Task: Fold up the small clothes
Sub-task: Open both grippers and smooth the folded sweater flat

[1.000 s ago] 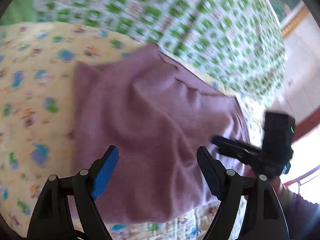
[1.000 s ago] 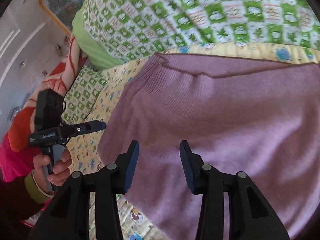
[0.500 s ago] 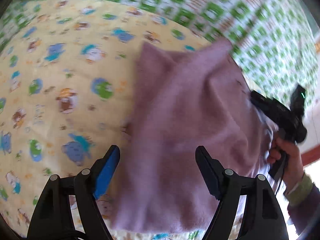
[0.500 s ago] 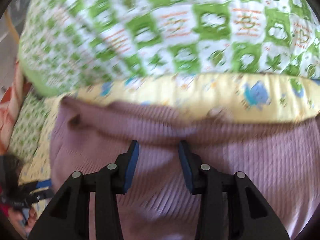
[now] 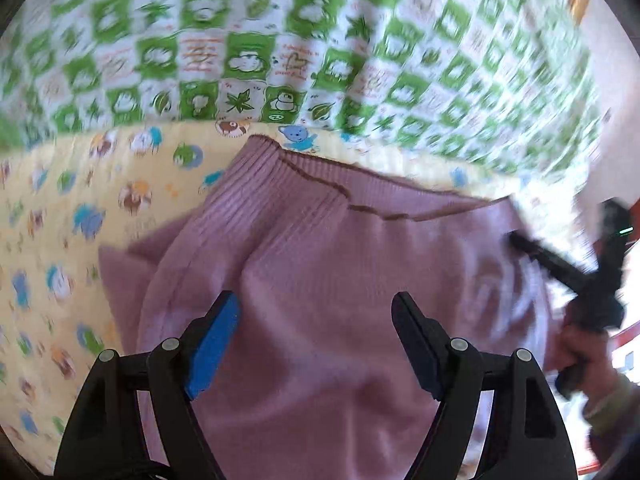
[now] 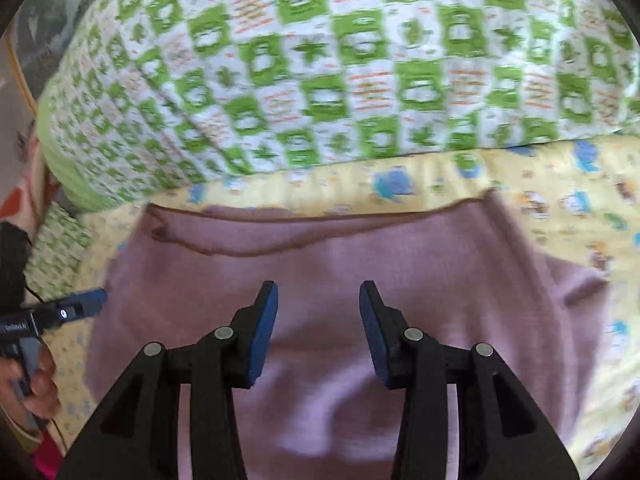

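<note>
A mauve knitted garment (image 5: pixel 328 264) lies spread on the yellow cartoon-print sheet (image 5: pixel 60 208), its ribbed band with a dark seam at the far edge. It also shows in the right wrist view (image 6: pixel 320 264). My left gripper (image 5: pixel 316 312) is open and empty, hovering over the garment's near middle. My right gripper (image 6: pixel 319 300) is open and empty above the garment's centre. The right gripper also shows in the left wrist view (image 5: pixel 560 264) at the garment's right edge. The left gripper shows in the right wrist view (image 6: pixel 68 312) at the garment's left edge.
A green-and-white checked quilt (image 5: pixel 320 40) is piled along the far side of the sheet; it also shows in the right wrist view (image 6: pixel 340 60). A red and orange cloth (image 6: pixel 16 200) lies at the far left.
Both cameras have swung toward the quilt. The ribbed band now lies straight ahead in both views. Both grippers stay open above the garment.
</note>
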Motion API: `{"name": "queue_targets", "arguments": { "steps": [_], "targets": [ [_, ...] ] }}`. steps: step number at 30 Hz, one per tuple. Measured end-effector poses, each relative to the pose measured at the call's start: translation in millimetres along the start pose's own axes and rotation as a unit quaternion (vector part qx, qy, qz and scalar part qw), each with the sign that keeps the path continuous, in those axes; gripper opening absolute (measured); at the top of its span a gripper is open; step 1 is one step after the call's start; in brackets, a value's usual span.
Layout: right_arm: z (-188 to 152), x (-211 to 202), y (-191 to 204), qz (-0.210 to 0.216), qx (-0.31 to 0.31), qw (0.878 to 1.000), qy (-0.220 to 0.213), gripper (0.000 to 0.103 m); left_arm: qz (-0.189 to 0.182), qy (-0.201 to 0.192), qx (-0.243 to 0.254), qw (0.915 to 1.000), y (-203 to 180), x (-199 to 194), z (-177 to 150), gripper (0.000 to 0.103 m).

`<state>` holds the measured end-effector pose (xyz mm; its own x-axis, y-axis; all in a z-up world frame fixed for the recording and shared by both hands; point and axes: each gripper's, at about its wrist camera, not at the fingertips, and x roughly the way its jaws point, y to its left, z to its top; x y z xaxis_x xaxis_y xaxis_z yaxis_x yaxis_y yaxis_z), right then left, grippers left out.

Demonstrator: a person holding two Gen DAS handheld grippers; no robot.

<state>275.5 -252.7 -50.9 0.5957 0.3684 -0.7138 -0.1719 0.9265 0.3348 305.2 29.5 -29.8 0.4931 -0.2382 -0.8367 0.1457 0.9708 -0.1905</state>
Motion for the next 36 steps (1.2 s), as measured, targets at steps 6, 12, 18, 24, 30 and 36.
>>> {"name": "queue_targets", "arguments": {
  "steps": [6,12,18,24,30,36],
  "targets": [
    [11.1,-12.8,-48.9,-0.101,-0.004,0.995,-0.014,0.044,0.087,0.023,0.041,0.9951,-11.9,43.6,19.3,0.079],
    [17.8,16.7,-67.7,-0.131,-0.029,0.990,0.036,0.027,0.119,0.019,0.037,0.9920,-12.3,66.8,37.3,0.080],
    [29.9,5.0,-80.9,-0.142,-0.032,0.989,0.017,0.007,0.163,0.001,0.010,0.9865,-0.9,74.9,65.6,0.081],
    [28.9,3.5,-119.8,-0.127,0.058,0.990,0.032,0.009,0.144,0.006,-0.056,0.9880,30.4,70.8,68.2,0.082],
    [28.5,-43.6,-101.6,-0.105,0.058,0.992,-0.027,0.041,0.113,-0.023,-0.084,0.9898,38.7,17.6,56.8,0.081],
    [-8.3,-91.1,-70.6,-0.050,0.040,0.997,-0.042,0.041,0.092,-0.017,-0.121,0.9883,56.6,-32.1,-3.3,0.082]
  ]
}}
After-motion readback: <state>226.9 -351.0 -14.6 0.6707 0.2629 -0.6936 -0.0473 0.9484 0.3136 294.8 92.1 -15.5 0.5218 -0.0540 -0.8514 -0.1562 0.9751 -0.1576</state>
